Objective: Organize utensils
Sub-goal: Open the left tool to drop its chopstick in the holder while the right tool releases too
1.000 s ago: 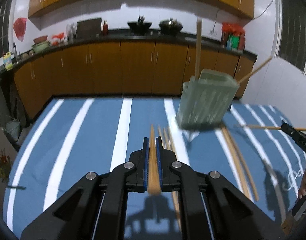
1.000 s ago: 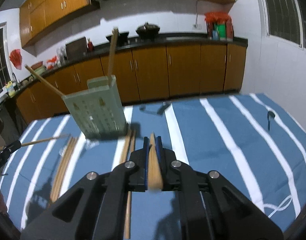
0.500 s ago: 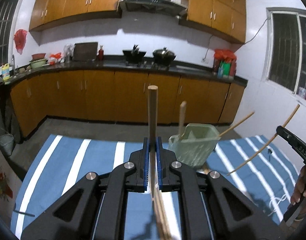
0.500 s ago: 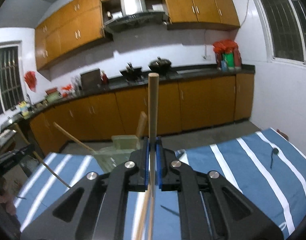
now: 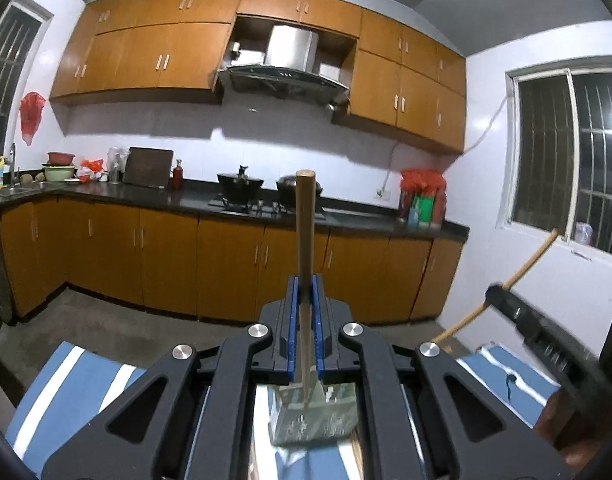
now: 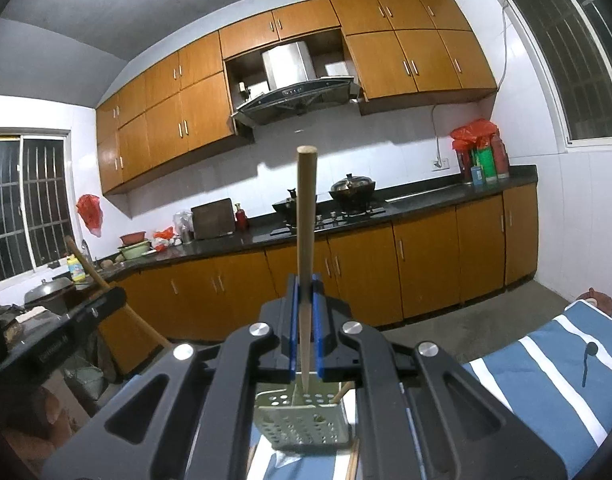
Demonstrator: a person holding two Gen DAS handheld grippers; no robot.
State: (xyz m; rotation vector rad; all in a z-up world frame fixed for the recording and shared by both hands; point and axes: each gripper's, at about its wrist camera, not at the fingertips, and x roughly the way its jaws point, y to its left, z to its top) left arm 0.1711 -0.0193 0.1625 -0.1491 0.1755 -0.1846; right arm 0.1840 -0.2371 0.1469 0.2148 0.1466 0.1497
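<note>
Chopstick [image 5: 305, 240] pinched tight in my left gripper [image 5: 305, 344], blue pads pressed onto the shaft, blunt end standing up in front of the lens. Same on the other side: right gripper [image 6: 305, 344] clamped on its own chopstick [image 6: 306, 240], thin tip hanging below the jaws. Looking out past the fingers, the pale green perforated holder [image 6: 304, 420] sits right under both tips on the blue-and-white striped cloth [image 6: 546, 364], one chopstick already leaning inside it. A few loose sticks [image 6: 352, 464] lie on the cloth beside its base.

Now the risk, as I judge it. Both sticks are heading for one narrow opening, and each gripper shows at the edge of the other's view, so they could knock together or cross on the way down. The holder looks light; a tip catching its rim could tip it over. And my grip is a slim pinch, so a stick could swivel and miss.
</note>
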